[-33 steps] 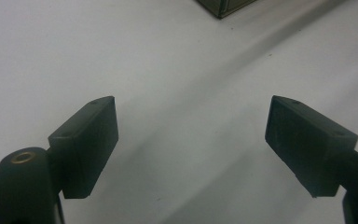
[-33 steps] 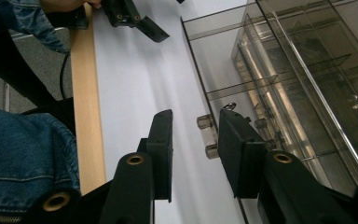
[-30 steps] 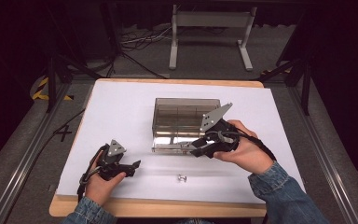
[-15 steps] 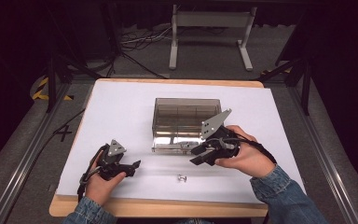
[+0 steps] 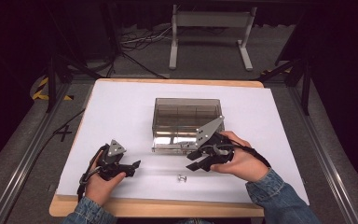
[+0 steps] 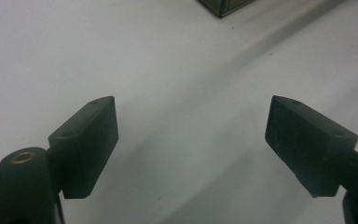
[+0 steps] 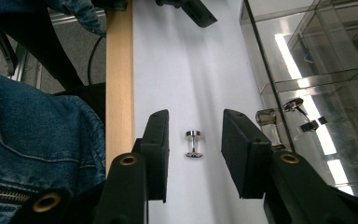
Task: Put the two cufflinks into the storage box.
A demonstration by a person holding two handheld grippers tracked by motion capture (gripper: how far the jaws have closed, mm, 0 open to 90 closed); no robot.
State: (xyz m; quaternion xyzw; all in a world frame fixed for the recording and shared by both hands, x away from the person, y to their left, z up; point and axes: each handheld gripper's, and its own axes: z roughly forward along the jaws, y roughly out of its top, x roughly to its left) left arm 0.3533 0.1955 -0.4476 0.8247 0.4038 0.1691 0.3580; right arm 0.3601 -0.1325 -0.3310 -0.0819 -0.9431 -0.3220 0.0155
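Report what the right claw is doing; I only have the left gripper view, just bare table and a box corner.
Observer: The right claw is aimed at a small metal stud on the table; its jaws have just been opening, with the stud between them, untouched.
Operator: Say what's in the box.
Observer: The clear box holds a few small metal parts.
Operator: Place my left claw.
Observer: The left claw sits near the table's front edge, left of the stud.

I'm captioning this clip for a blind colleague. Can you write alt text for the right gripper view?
A small shiny metal spool lies on the white table between the right gripper's open black jaws, untouched. A clear box stands beside it.
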